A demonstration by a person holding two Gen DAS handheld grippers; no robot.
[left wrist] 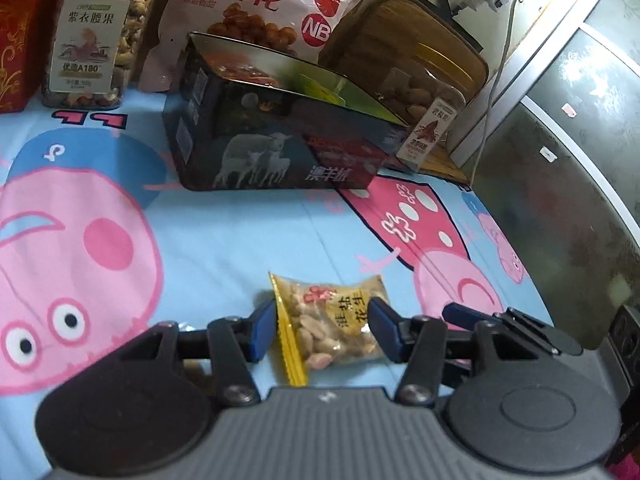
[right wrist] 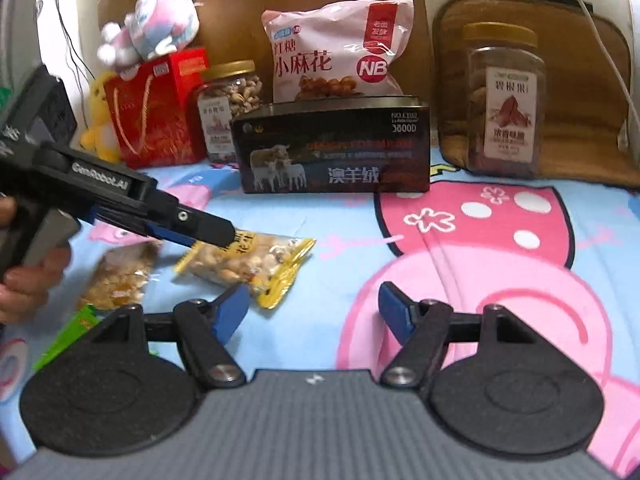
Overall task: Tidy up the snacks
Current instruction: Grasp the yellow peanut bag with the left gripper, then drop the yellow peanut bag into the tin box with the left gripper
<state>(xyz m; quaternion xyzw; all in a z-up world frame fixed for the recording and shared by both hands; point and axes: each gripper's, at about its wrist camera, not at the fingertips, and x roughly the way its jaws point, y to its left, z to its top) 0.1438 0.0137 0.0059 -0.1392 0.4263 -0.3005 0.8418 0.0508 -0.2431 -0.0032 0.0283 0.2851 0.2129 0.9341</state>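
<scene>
A clear packet of peanuts with yellow sealed ends [left wrist: 336,320] [right wrist: 248,260] lies flat on the blue cartoon-pig sheet [left wrist: 224,232]. My left gripper [left wrist: 323,314] [right wrist: 216,236] is open, its blue pads on either side of the packet, which rests on the sheet. My right gripper [right wrist: 313,296] stands open to the right of the packet with only sheet between its fingers. A dark open-topped box printed with sheep [left wrist: 280,148] [right wrist: 336,152] stands behind. A second packet of yellowish snacks [right wrist: 116,276] and a green wrapper [right wrist: 72,328] lie at the left.
Along the back stand a red gift bag [right wrist: 156,108] with plush toys, a nut jar [left wrist: 96,36] [right wrist: 228,108], a pink snack bag [left wrist: 260,0] [right wrist: 336,48] and a brown-lidded jar [right wrist: 504,100] on a wooden board. A hand [right wrist: 24,280] holds the left gripper. White cables hang at the right.
</scene>
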